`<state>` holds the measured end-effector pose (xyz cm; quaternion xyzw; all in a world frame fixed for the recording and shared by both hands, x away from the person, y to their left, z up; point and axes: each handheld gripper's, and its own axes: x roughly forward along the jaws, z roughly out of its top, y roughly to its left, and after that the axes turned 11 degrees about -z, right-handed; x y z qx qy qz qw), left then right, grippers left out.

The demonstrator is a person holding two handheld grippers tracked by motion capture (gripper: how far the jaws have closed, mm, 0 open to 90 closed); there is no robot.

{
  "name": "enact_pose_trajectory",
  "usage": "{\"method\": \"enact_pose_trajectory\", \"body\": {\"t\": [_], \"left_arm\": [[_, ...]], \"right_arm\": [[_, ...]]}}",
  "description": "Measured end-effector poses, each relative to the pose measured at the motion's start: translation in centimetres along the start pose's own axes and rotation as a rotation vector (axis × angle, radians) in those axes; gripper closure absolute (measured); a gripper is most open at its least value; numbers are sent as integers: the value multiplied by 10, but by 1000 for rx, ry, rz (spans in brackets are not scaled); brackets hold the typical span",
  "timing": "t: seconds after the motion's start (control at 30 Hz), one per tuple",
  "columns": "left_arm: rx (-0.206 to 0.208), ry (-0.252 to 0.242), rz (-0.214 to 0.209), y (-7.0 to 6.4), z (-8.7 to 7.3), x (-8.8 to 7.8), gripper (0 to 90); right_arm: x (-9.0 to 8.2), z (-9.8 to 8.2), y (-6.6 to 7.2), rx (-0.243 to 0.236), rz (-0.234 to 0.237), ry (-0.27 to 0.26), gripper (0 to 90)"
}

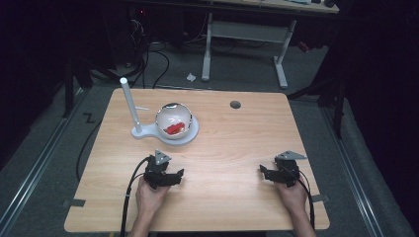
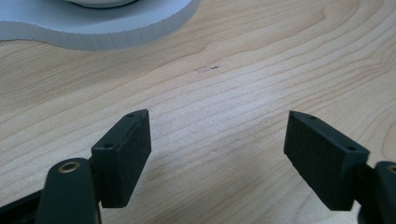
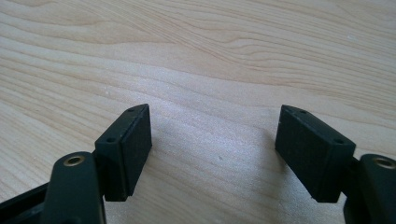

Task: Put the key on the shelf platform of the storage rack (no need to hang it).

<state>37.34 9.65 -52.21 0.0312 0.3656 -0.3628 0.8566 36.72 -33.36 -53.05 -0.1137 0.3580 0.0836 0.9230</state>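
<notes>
- A clear globe point(image 1: 173, 120) holding something red sits on a white stand point(image 1: 189, 135) with an upright post point(image 1: 129, 103), far left on the desk point(image 1: 237, 143).
- Left gripper point(image 1: 179, 174) rests near it, jaws apart and empty, seemingly ready.
- Right gripper point(image 1: 263, 172) waits, near right, likewise spread and empty.

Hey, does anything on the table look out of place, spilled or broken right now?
Nothing stands out. The clear globe holding something red sits squarely on its white base, the post stands upright, and both grippers, left and right, rest open on the table.
</notes>
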Motion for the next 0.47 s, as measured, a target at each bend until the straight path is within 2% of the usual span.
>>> {"method": "enact_pose_trajectory", "body": {"t": [0.17,0.23,0.3,0.47], "left_arm": [[18,36,34,0,-4,9,227],[43,21,54,-1,-7,11,214],[42,5,59,-1,-9,11,205],[35,4,64,-1,-10,11,201]], "right_arm": [[0,0,0,0,0,0,271],[0,0,0,0,0,0,271],[0,0,0,0,0,0,270],[0,0,0,0,0,0,271]]}}
